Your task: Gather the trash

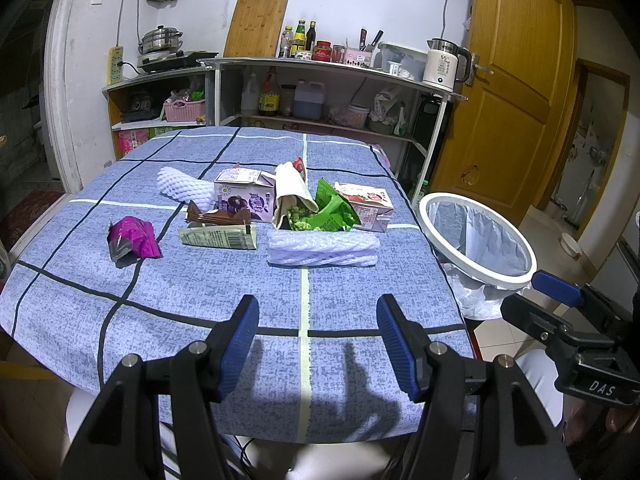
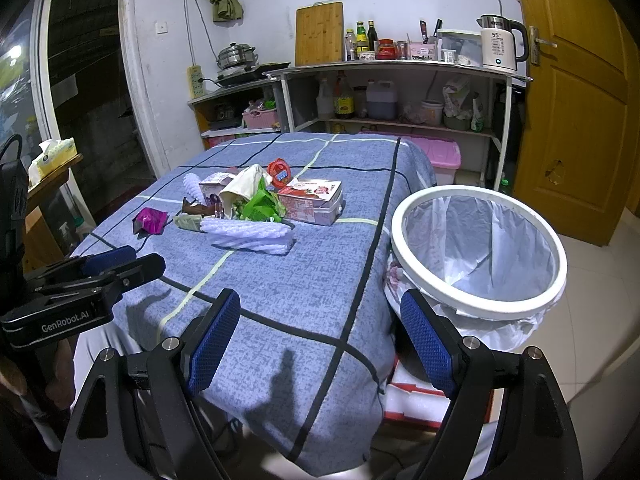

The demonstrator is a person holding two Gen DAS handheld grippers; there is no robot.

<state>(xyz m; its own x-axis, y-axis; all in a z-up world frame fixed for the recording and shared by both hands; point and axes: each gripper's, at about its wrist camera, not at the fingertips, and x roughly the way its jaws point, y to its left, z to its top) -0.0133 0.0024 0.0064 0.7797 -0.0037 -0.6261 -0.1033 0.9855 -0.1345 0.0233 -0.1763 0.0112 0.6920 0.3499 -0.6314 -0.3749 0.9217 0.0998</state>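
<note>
- Left hand-held gripper [image 1: 318, 344] – jaws apart, nothing between them, poised over the near edge of the blue checked surface [image 1: 200, 292].
- Trash pile [image 1: 280, 208] – cartons, wrappers and foam netting lying ahead of both tools, mid-surface.
- Right hand-held gripper [image 2: 320, 340] – jaws apart, empty.
- Lined bin [image 2: 478, 248] – just ahead-right of it, beside the surface.

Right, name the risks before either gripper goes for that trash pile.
The green wrapper leans on the red carton and the beige bag; pulling one may drag the others. The trash bin stands off the table edge, so a light piece like the foam net could miss.
</note>
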